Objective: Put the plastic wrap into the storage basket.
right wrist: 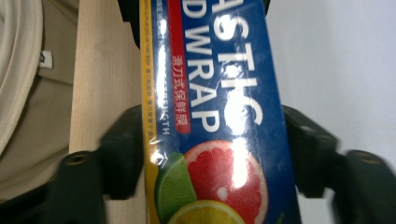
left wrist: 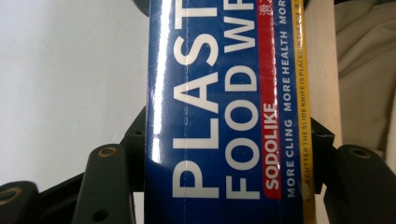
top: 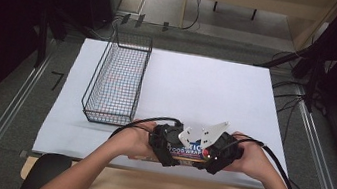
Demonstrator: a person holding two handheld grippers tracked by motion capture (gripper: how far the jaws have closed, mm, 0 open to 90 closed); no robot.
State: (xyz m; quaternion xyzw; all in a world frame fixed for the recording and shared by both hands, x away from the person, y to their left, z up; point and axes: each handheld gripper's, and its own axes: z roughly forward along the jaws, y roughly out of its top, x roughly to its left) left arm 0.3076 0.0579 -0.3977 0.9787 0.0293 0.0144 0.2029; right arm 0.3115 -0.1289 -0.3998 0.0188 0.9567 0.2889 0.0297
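Long blue cardboard box of plastic food wrap [top: 188, 151], glossy, white lettering, yellow strip down one long edge, citrus fruit printed at one end. It sits at the near edge of the white table sheet [top: 193, 85], just in front of the person, held between both grippers, one at each end.

Left gripper [top: 165, 142]: in the left gripper view the box [left wrist: 224, 116] fills the gap between the black jaws, both jaw faces hard against its long sides. Clenched on the box.

Right gripper [top: 221, 153]: in the right gripper view the box [right wrist: 219, 112] also runs between the jaws, which sit at its sides. Whether the pads press or have slackened off, cannot tell; the right-hand jaw is blurred.

Both hands are close together at the box ends, cables trailing off to either side.

Black wire mesh basket [top: 118, 79] stands empty at the left of the sheet, apart from the box, probably the destination.

Risks, as judged:
- if the right grip is loose, that end could sag and the box pivot in the left jaws
- glossy film wrap, slippery; a one-ended hold may let it slide
- box is long; entering the narrow basket crosswise would catch it on the wire rim
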